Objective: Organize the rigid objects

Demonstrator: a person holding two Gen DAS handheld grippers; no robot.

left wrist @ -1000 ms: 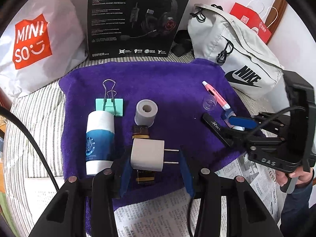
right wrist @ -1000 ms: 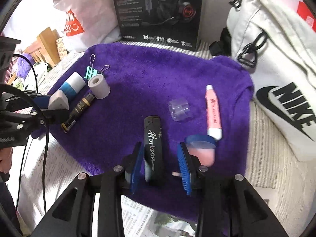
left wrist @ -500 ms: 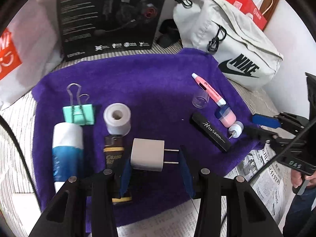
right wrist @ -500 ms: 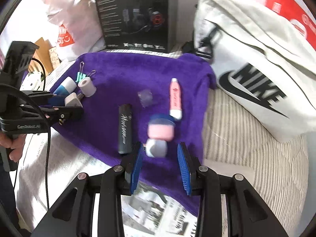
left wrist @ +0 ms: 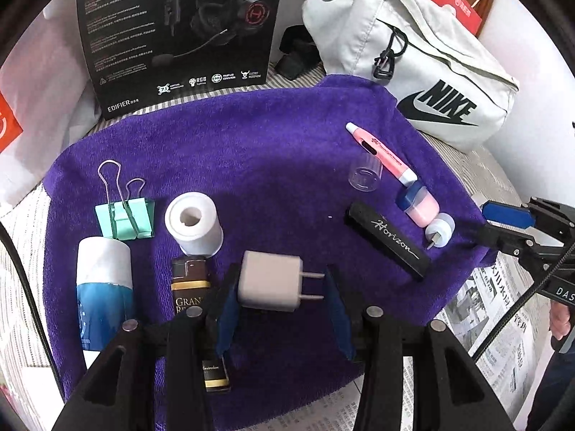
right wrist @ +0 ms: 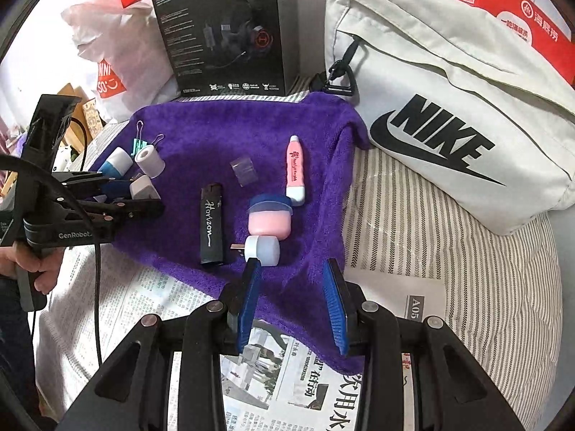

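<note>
On the purple towel (left wrist: 251,151) lie small objects. My left gripper (left wrist: 280,298) holds a white plug adapter (left wrist: 269,285) between its jaws, prongs pointing right, above a brown lighter (left wrist: 190,283). Near it are a white-and-blue tube (left wrist: 102,283), a green binder clip (left wrist: 125,215) and a white tape roll (left wrist: 194,222). To the right lie a black Horizon lighter (right wrist: 212,224), a pink jar (right wrist: 269,221), a small white plug (right wrist: 262,249), a pink pen (right wrist: 295,168) and a clear cap (right wrist: 244,171). My right gripper (right wrist: 291,301) is open and empty, just short of the small white plug.
A white Nike bag (right wrist: 449,118) lies at the right. A black headset box (left wrist: 179,32) stands behind the towel, with a white Miniso bag (right wrist: 118,61) to its left. Newspaper (right wrist: 287,377) covers the near edge over striped fabric (right wrist: 431,233).
My right gripper has pulled back from the black lighter and pink jar to the towel's near edge, staying open. My left gripper has swung its view right, still holding the plug adapter.
</note>
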